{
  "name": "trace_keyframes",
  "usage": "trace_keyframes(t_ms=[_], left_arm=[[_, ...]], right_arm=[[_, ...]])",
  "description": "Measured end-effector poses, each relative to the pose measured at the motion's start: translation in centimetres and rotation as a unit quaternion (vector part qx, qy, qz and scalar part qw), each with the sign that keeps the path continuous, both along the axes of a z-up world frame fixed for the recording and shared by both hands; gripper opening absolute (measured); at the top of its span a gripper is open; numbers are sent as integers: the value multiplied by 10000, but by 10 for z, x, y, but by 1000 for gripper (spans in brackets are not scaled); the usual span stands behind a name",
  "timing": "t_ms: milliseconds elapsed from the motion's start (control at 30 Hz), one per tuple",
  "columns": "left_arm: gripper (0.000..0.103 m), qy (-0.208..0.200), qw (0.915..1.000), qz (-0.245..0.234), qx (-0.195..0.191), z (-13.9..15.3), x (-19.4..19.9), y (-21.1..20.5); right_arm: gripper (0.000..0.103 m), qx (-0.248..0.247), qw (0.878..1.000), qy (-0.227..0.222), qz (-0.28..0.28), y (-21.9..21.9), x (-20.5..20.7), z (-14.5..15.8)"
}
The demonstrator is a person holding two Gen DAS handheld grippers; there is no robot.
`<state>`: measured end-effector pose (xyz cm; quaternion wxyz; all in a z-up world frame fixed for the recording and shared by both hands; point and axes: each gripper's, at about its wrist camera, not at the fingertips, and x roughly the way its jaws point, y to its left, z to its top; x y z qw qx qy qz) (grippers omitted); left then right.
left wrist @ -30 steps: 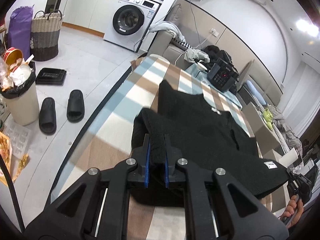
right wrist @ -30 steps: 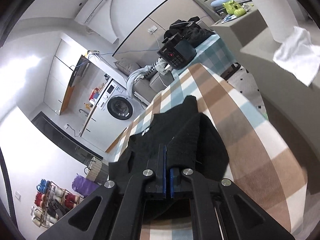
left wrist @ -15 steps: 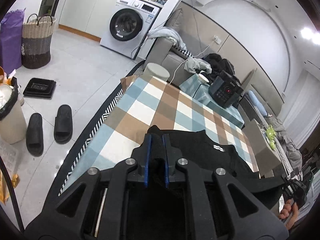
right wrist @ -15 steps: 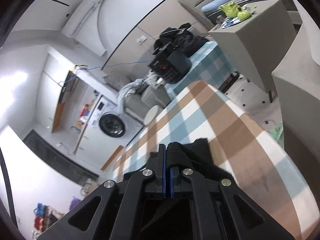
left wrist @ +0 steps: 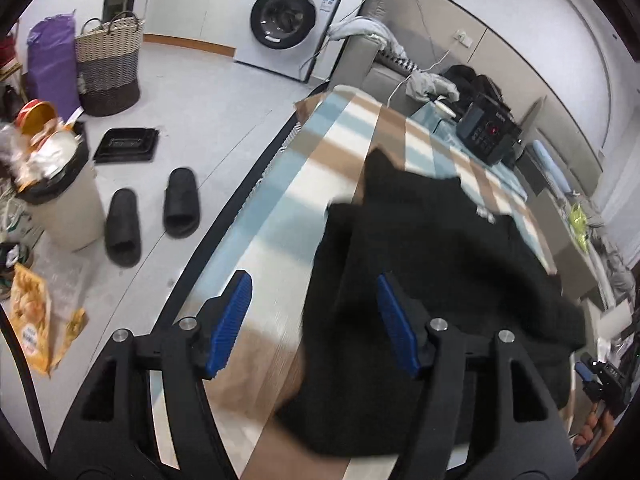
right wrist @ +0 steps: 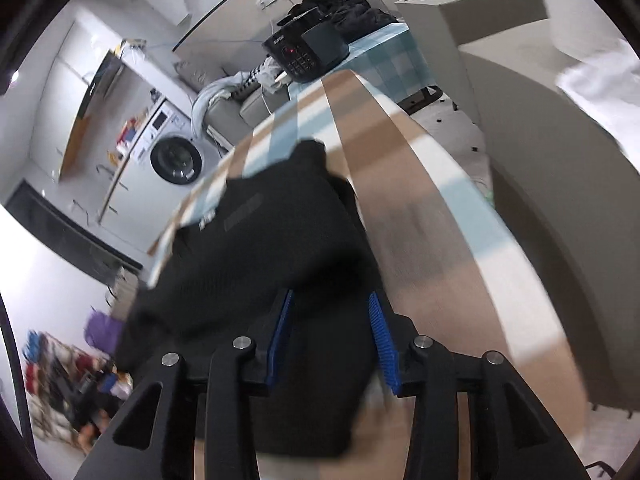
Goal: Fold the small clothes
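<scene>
Black knit garment [left wrist: 440, 264] lies folded over on the checked brown, white and pale-blue tablecloth [left wrist: 280, 208], a small white label showing near its neckline. Taking the cloth-covered table as landmark: the garment sits along its middle, one pointed corner reaching toward the far end, bare checks on both sides of it.

Left gripper [left wrist: 316, 320], black frame with blue ribbed pads: jaws have just been opening and stand well apart. The garment's near edge lies between them, against the right-hand pad; the left-hand pad is over bare tablecloth. Nothing gripped.

Right gripper [right wrist: 332, 340], same build: jaws have just been opening, parted to a moderate gap. Black fabric lies under and between the pads, not pinched. Picture is motion-blurred here, so pad contact cannot be told exactly.

Beyond the table's far end: dark keypad appliance [right wrist: 304, 50] on a blue-checked surface. On the floor left of the table: pair of black slippers [left wrist: 152, 212], beige bin [left wrist: 60, 188] overflowing with rubbish, woven basket [left wrist: 110, 68]. White front-loading washing machine [left wrist: 288, 20] against the far wall.
</scene>
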<state>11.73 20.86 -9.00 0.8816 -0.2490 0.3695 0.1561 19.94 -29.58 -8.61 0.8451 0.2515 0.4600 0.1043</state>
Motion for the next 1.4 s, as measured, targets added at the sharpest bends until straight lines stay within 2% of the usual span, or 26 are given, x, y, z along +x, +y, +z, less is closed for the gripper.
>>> trace_keyframes(t_ms=[167,333,400,467,500,533,567,600,667,800,867,1033,1067,1100,1133,1200,1267,1400], left_arm=[[61,206,9993,-308,96,-19,-28,-29],[61,407,9978,-474,204,-30,-40,-49],[46,452,9974,-532,177,-34,-42,-53],[37,452,9970,-590,214,-36,-42,-57],[26,383,9971,-636,196,-37,-43,-59],[21,329,9969,-705,122,-37,-43,-59],[19,288,9971,-703,104,-37,-44,-61],[15,274,9971,-702,135,-36,-42,-61],[13,224,9971,-709,175,-33,-42,-61],[11,195,9968,-740,231,-25,-44,-53],[9,259,9968,-721,242,-25,-44,-49],[9,396,9967,-649,276,-26,-50,-40],[10,383,9970,-616,254,-24,-51,-38],[13,394,9972,-587,238,-23,-51,-37],[15,372,9972,-603,222,-21,-51,-37],[33,333,9972,-639,207,-20,-48,-37],[43,295,9973,-648,171,-20,-44,-38],[44,348,9968,-674,239,-27,-22,-44]], right_arm=[[42,-50,9994,39,348,5,-33,-7],[42,-18,9971,195,731,21,-40,-16],[42,-65,9959,178,883,26,-44,-16],[42,-118,9953,132,947,29,-45,-17],[41,-184,9949,98,984,31,-46,-18],[41,-271,9946,74,994,33,-45,-19],[35,-347,9939,37,1044,36,-45,-20],[22,-528,9921,-52,1140,41,-44,-19],[11,-788,9889,-147,1252,47,-43,-17],[8,-1156,9851,-267,1243,41,-45,-2],[8,-1122,9868,-205,1147,32,-45,0],[11,-1322,9842,57,1180,40,-41,-8],[17,-1269,9852,64,1153,39,-40,-8],[25,-1174,9870,61,1099,36,-39,-7],[29,-1107,9890,42,985,32,-38,-6],[38,-980,9916,-46,845,25,-35,-3],[42,-834,9931,-141,814,23,-31,0],[48,-857,9929,-159,809,30,-17,-5]])
